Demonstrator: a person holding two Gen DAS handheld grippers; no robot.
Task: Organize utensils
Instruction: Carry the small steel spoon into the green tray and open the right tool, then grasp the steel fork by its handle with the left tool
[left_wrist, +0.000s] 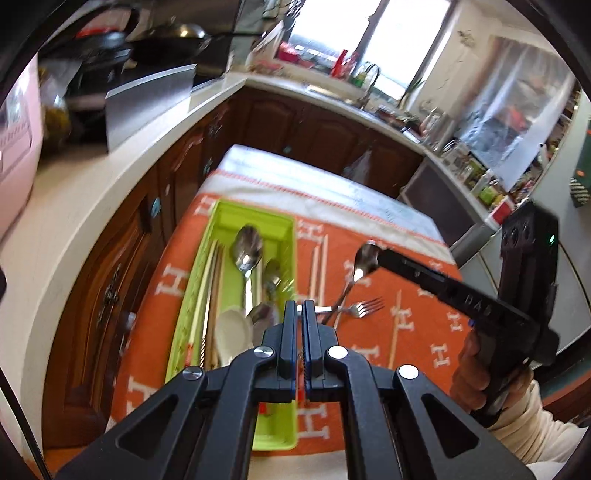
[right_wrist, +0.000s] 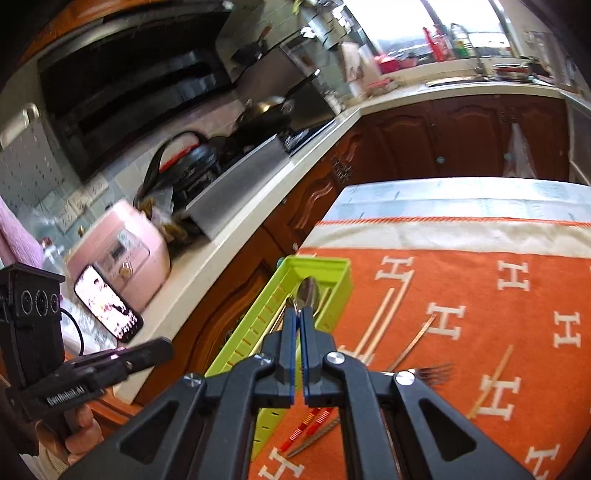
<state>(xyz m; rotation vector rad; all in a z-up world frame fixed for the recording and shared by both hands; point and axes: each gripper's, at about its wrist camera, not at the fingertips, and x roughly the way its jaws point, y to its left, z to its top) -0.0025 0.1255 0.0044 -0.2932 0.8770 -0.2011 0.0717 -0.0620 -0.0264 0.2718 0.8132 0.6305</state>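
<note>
A steel spoon (left_wrist: 365, 258) is being pinched by its bowl between the pressed-together fingers of the right gripper (left_wrist: 380, 256), right of centre in the left wrist view, its handle hanging down toward a fork (left_wrist: 364, 307) that is lying on the orange cloth (left_wrist: 417, 332). In the right wrist view the same spoon's bowl (right_wrist: 308, 291) is being seen poking out just past that gripper's tips at frame centre, over the far end of the green tray (right_wrist: 325, 269). The left gripper (left_wrist: 300, 306) is being held with fingers pressed together at lower centre of its own view; a steel handle end (left_wrist: 325, 309) is showing just beside its tips, but whether it is being gripped cannot be told. The green tray, left of centre, is already being filled with spoons (left_wrist: 247, 247), a white spoon (left_wrist: 233, 332) and chopsticks (left_wrist: 210, 291). Loose chopsticks (left_wrist: 319, 269) are being left on the cloth right of the tray, another single stick (left_wrist: 396, 325) farther right. A wooden cabinet run (left_wrist: 295, 125) and white counter (left_wrist: 74, 206) are being seen along the upper left, a pink appliance (right_wrist: 122, 254) and a lit phone (right_wrist: 107, 302) at the left of the right wrist view.
</note>
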